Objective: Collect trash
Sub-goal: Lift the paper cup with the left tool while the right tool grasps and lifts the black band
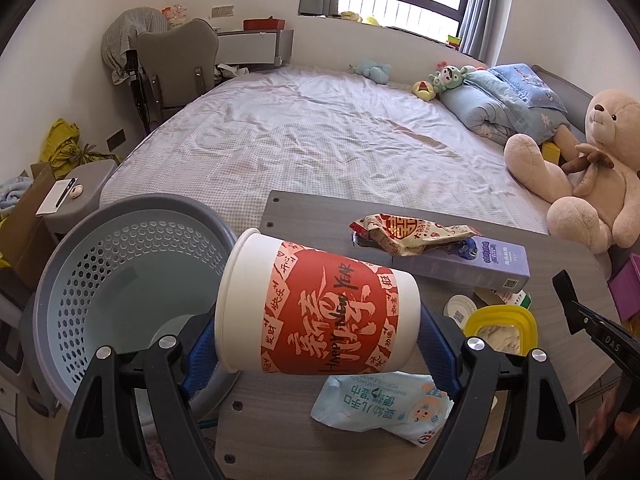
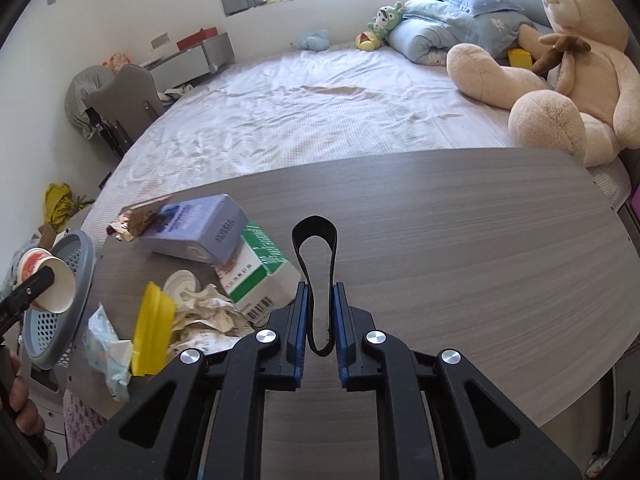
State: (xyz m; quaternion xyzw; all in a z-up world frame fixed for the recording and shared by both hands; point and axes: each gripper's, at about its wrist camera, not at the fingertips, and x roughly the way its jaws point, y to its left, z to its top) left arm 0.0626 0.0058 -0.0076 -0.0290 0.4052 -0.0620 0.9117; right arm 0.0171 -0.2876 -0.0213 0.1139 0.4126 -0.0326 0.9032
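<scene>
Left grip: our left gripper (image 1: pixel 316 344) is clamped end to end on the red-and-white paper cup (image 1: pixel 316 306) — held just beside the grey perforated plastic bin (image 1: pixel 120 276).
Right grip: our right gripper (image 2: pixel 320 320) is closed on a thin black elastic loop (image 2: pixel 316 276), which stands limp above the wooden table (image 2: pixel 460 264).
Handling: we judge the cup light and crushable; the band floppy, best pinched low.
Around: purple carton (image 2: pixel 200 232), green-and-white box (image 2: pixel 260 276), yellow lid (image 2: pixel 154 328), crumpled paper (image 2: pixel 208 316) and wipes pack (image 1: pixel 384 408) crowd the bin-side end of the table.
</scene>
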